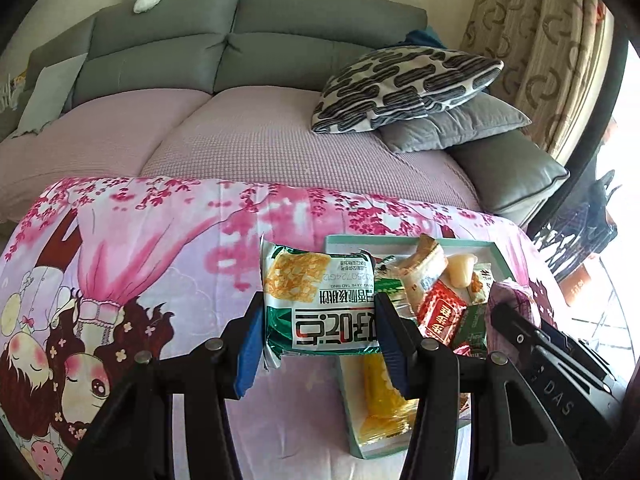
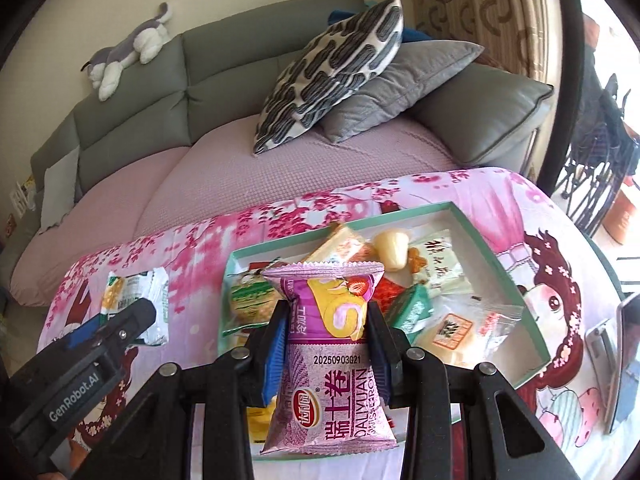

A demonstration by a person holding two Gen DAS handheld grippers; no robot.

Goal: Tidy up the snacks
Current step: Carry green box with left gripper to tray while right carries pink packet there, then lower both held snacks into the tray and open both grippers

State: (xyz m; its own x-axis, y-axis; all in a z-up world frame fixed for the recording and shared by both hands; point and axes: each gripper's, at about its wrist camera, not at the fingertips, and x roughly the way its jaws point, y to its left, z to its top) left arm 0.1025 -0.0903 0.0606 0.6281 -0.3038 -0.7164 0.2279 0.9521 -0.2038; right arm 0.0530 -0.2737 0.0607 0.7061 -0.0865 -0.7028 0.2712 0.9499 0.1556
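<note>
Snacks get sorted into green-rimmed tray (image 2: 520, 300) on pink cartoon cloth (image 1: 160, 240), so both tongs carry one packet each toward it. Left gripper (image 1: 320, 332) clamps green-white biscuit pack (image 1: 316, 300) at moderate width, pack sticking up ahead of its pads, tray just right of it. Right gripper (image 2: 326, 340) pinches narrow on purple swiss roll pack (image 2: 332, 344), pack upright, hanging over tray's near edge. Loose snacks already piled in tray beyond right tips, likely drop spot

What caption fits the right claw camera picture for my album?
Right claw pinches a purple Swiss roll packet above the green snack tray.
</note>
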